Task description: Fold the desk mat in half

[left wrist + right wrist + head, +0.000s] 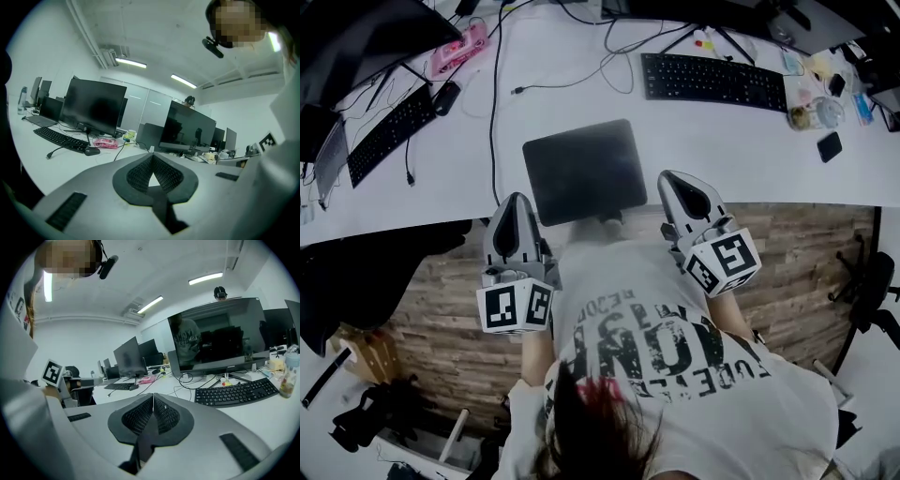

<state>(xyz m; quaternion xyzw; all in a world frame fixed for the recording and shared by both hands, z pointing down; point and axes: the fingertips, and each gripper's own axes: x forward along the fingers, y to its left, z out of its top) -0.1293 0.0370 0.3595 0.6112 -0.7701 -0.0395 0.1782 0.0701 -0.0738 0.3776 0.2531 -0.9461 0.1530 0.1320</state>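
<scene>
Desk mat [581, 172]: lies flat as one dark, squarish sheet on the white desk [722, 150], at its near edge, between the two grippers.
Left gripper [517, 201]: jaws pressed together with nothing between them, held off the desk's edge, apart from the mat.
Right gripper [676, 180]: jaws likewise together and empty, just beside the mat's near right corner, not touching it.
Progress: neither tool grips the mat; whether it is already doubled over or not yet folded I cannot tell, since no layered edge shows.
</scene>
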